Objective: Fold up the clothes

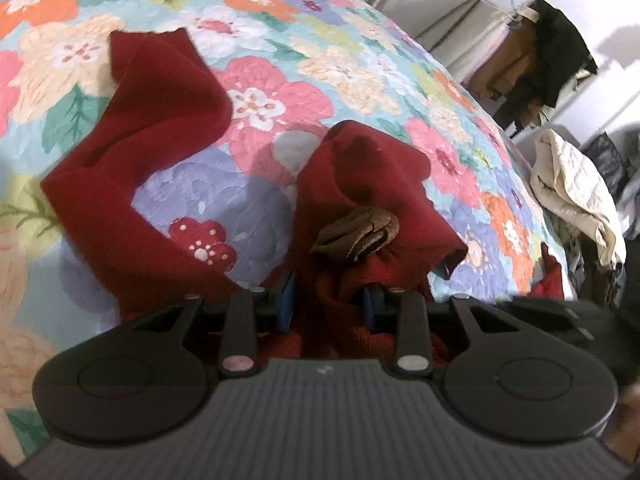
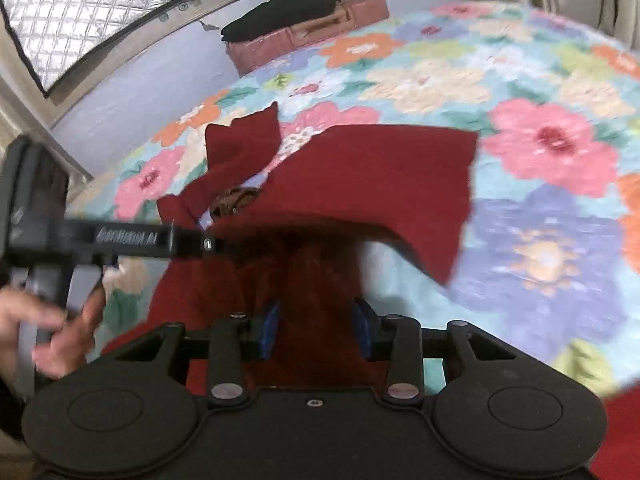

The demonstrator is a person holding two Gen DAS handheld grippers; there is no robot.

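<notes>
A dark red garment (image 1: 160, 128) lies crumpled on the flowered bedspread (image 1: 360, 60), one sleeve stretching up and left. A brown patterned inner patch (image 1: 356, 236) shows at its neck. My left gripper (image 1: 329, 306) is shut on a bunched fold of the red cloth near that patch. In the right wrist view the red garment (image 2: 360, 176) spreads ahead, with one flap lifted and blurred. My right gripper (image 2: 317, 328) stands open, the red cloth lying loose between and under its blue pads (image 2: 269, 330). A hand (image 2: 52, 320) holds the left gripper's black body (image 2: 120, 238) at the left.
A clothes rack (image 1: 540, 60) with dark hanging garments and a cream cloth pile (image 1: 572, 184) stand past the bed's right edge. A pink case (image 2: 320, 28) carrying a black folded item (image 2: 280, 8) lies at the bed's far end, below a quilted window cover (image 2: 80, 8).
</notes>
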